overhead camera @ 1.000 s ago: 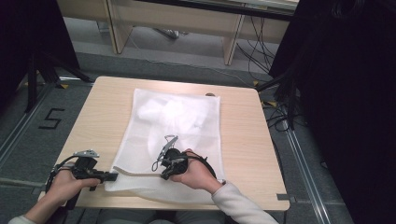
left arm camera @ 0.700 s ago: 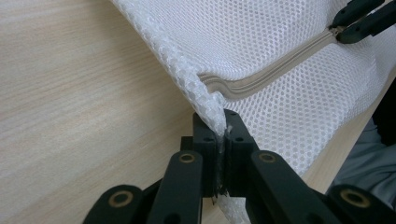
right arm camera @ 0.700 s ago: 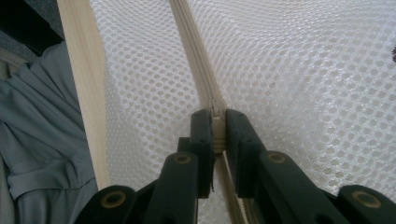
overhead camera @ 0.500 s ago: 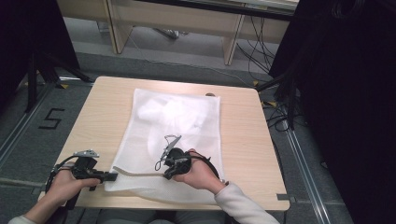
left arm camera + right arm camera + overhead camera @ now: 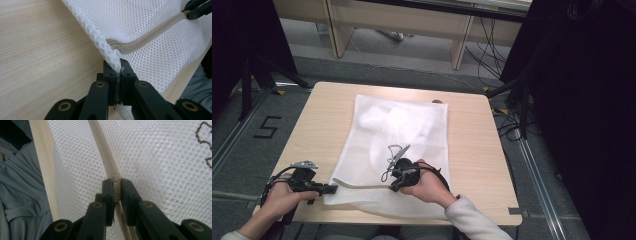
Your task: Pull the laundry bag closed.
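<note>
Change: little has shifted since the earlier frames; the right gripper (image 5: 396,186) has edged slightly toward the left one along the zip, while the left gripper (image 5: 331,188) keeps its place at the bag's corner.
Mesh bag: a white mesh laundry bag (image 5: 404,127) lies flat down the middle of the table, its near edge hanging just over the front edge; a pale lump of cloth shows through the mesh in its far half.
Zip: a beige zipper (image 5: 362,184) runs across the bag near its front edge, between the two grippers.
Left gripper: jaws pressed together on the bag's near left corner (image 5: 113,61), the mesh pinched and lifted a little off the wood.
Right gripper: jaws closed on the zipper's slider (image 5: 116,187), the zip tape running away between them.
Hands: the left hand (image 5: 279,200) grips its tool at the table's front left corner; the right hand (image 5: 427,185), in a pale sleeve, rests on the bag.
Table: light wooden top (image 5: 319,117), bare around the bag.
Room: grey carpeted floor with a black "5" (image 5: 266,127) marked at left, a wooden desk frame (image 5: 402,20) and loose cables beyond, dark drapes at right.
</note>
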Tool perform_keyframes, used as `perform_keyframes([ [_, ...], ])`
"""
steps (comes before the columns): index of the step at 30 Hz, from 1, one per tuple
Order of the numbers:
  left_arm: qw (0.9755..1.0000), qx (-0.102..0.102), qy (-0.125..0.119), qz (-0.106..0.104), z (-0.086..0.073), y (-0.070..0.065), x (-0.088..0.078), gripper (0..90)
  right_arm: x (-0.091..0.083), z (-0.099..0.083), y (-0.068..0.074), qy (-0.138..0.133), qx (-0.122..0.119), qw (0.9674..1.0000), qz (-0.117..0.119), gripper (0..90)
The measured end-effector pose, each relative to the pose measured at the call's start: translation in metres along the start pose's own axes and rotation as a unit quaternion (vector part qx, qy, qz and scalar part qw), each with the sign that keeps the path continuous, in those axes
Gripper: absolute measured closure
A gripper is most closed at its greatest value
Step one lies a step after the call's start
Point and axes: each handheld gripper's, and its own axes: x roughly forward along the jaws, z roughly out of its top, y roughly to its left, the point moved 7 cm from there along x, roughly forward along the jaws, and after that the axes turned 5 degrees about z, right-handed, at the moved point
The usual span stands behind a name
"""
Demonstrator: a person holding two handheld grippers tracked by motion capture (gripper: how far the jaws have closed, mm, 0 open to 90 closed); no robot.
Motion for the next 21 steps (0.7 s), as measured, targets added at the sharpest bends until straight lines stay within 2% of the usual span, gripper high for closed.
perform_keyframes([
  [3,1.0,0.001,0.0,0.0,0.0,0.0001,0.0002,85.3,-0.001,-0.0018,-0.0002,0.001,0.012,0.9999,-0.003,82.4],
  [4,1.0,0.0,0.0,-0.001,0.0,0.0001,0.0001,85.4,-0.0013,-0.0024,-0.0021,0.002,0.002,1.0,-0.005,82.4],
  [6,1.0,0.0,0.0,-0.001,0.0,-0.0001,0.0001,85.3,-0.0017,-0.0029,-0.003,0.003,-0.002,1.0,-0.007,82.4],
  [9,1.0,0.0,0.0,0.0,0.0,-0.0001,0.0,85.4,-0.0021,-0.0021,0.0002,-0.001,0.006,1.0,0.002,82.4],
  [13,1.0,0.002,0.0,0.002,-0.0001,0.0004,0.0,85.3,-0.0026,-0.003,-0.0004,-0.001,0.013,0.9999,-0.004,82.4],
  [17,1.0,0.002,0.0,0.003,-0.0001,0.0007,0.0,85.4,-0.0044,-0.0053,-0.0019,0.0,0.006,1.0,-0.001,82.4],
  [20,1.0,0.002,0.0,0.002,-0.0001,0.0006,0.0,85.3,-0.0056,-0.0068,-0.0017,0.001,0.021,0.9998,-0.005,82.4],
  [21,1.0,0.001,0.001,0.001,-0.0001,0.0003,0.0001,85.3,-0.0053,-0.0064,-0.0024,-0.003,0.014,0.9999,-0.005,82.4],
])
